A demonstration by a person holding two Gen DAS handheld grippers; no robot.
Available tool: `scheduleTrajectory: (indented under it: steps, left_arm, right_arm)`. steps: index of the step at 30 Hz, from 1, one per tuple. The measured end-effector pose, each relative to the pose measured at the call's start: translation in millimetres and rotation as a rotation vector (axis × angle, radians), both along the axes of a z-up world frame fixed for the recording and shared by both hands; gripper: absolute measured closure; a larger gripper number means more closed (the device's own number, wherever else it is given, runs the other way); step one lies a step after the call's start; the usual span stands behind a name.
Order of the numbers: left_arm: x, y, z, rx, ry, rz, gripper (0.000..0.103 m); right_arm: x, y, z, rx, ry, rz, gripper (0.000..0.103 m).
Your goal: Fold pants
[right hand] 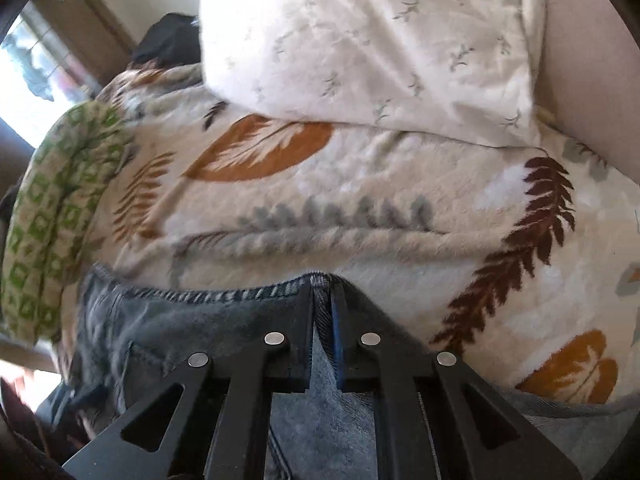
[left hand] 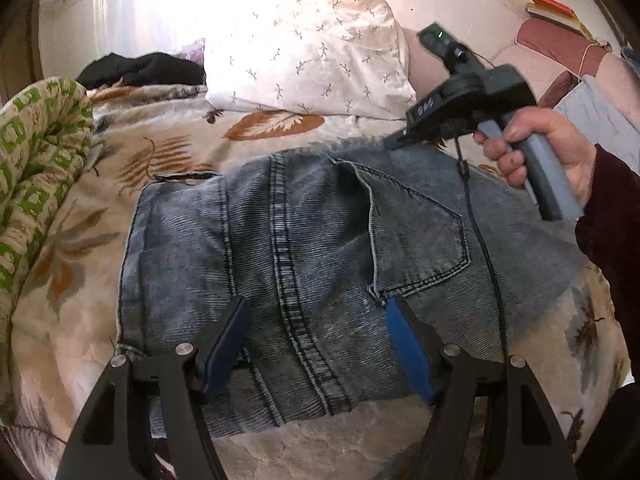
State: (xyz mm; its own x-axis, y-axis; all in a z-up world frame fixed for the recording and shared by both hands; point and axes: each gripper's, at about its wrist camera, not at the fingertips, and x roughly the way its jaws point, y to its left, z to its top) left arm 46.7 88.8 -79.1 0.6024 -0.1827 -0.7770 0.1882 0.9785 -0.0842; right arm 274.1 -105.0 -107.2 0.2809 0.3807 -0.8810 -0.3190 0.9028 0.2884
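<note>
Denim pants (left hand: 304, 248), faded blue and already folded over, lie back pocket up on a bed's leaf-print blanket (left hand: 168, 148), reaching to its near edge. Nearest, the left tool (left hand: 316, 344) hangs above them with its blue-padded jaws spread wide, while the right tool (right hand: 323, 312), held in a hand (left hand: 544, 148), has its jaws pinched tight on the pants' hem at the far side. Beyond sit a white pillow (left hand: 312, 56), a green-patterned blanket (left hand: 36, 168) at the left edge, and dark clothing (left hand: 140, 68).
</note>
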Motion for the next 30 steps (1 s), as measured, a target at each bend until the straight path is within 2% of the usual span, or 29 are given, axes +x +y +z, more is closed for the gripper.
scheduleTrajectory:
  steps: [2,4,7,8,10,11,12,13,14,16,19,21,25,27,29,30]
  left_arm:
    - [2,-6,-6,0.045,0.004,-0.017,0.03]
    - [5,-11,-15,0.093,0.028,-0.031,0.029]
    - [4,-11,-15,0.094,0.028,-0.029,0.029]
    - [5,-10,-14,0.089,0.034,-0.028,0.029]
    - [5,-7,-13,0.072,0.036,-0.026,0.029]
    - [4,-7,-11,0.065,0.03,-0.023,0.029]
    - [3,-7,-9,0.057,0.019,-0.018,0.029]
    - [1,-7,-5,0.053,0.0,-0.014,0.029]
    - [0,-8,-3,0.052,-0.016,-0.012,0.029]
    - [-7,-11,7,0.057,-0.082,-0.015,0.029]
    - [-16,-18,17,0.062,-0.162,-0.043,0.028]
    - [-17,-21,15,0.084,-0.184,-0.048,0.028]
    - [-11,-21,2,0.171,-0.202,0.011,0.028]
    - [-7,-16,-4,0.199,-0.193,0.04,0.028]
    - [-1,-11,-18,0.237,-0.143,0.069,0.026]
    - [1,-6,-21,0.215,-0.119,0.074,0.026]
  right_arm:
    - [5,2,-16,-0.034,-0.006,-0.03,0.096]
    - [8,1,-33,-0.02,0.007,-0.058,0.096]
    - [5,-6,-30,0.013,0.0,-0.107,0.097]
    - [4,-9,-27,0.021,0.01,-0.128,0.09]
    - [-9,-22,-6,0.056,-0.031,-0.176,0.075]
    - [-20,-33,9,0.104,-0.075,-0.194,0.075]
    - [-35,-45,25,0.155,-0.114,-0.209,0.074]
    - [-51,-58,38,0.183,-0.138,-0.226,0.067]
    - [-69,-71,48,0.189,-0.152,-0.246,0.056]
    - [-112,-99,63,0.188,-0.174,-0.287,0.047]
    - [-178,-147,74,0.2,-0.195,-0.35,0.047]
    - [-219,-182,74,0.217,-0.215,-0.418,0.047]
    - [-298,-264,71,0.332,-0.28,-0.652,0.046]
    - [-346,-309,64,0.441,-0.374,-0.812,0.043]
    - [-377,-338,54,0.511,-0.438,-0.93,0.037]
    - [-391,-355,45,0.555,-0.454,-0.993,0.037]
